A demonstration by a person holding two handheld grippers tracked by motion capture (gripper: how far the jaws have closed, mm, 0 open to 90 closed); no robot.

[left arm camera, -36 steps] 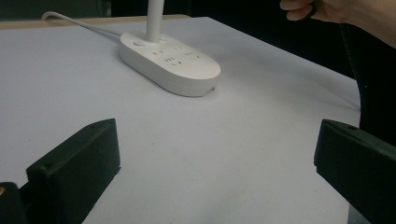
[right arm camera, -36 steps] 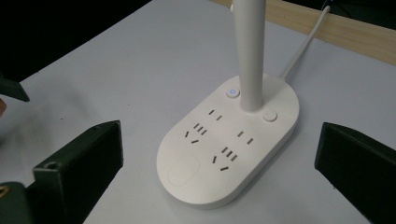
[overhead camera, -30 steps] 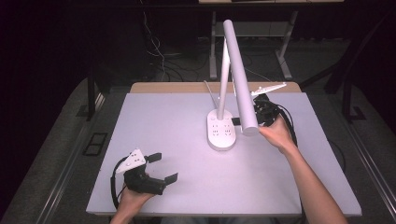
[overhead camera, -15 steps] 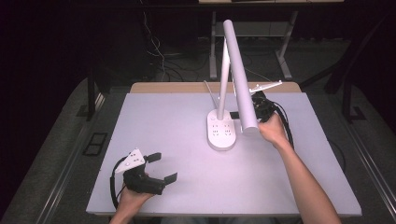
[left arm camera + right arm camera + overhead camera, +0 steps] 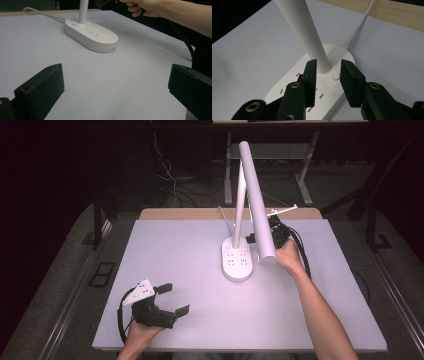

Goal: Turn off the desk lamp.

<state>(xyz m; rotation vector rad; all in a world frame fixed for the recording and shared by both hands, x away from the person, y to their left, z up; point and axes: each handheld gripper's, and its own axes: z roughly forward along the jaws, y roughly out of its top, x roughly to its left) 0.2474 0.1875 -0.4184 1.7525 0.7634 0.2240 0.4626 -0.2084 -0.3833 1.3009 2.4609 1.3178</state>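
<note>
Right gripper view: right gripper [image 5: 328, 75] fingers apart above lamp base [image 5: 294, 96]

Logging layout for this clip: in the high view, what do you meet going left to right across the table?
Left black two-jaw gripper → white oval lamp base with sockets → right black gripper by the lamp's stem.

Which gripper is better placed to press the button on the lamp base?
Right. The right gripper hangs open just above the round button on the lamp base; the left gripper sits far off near the table's near edge.
</note>
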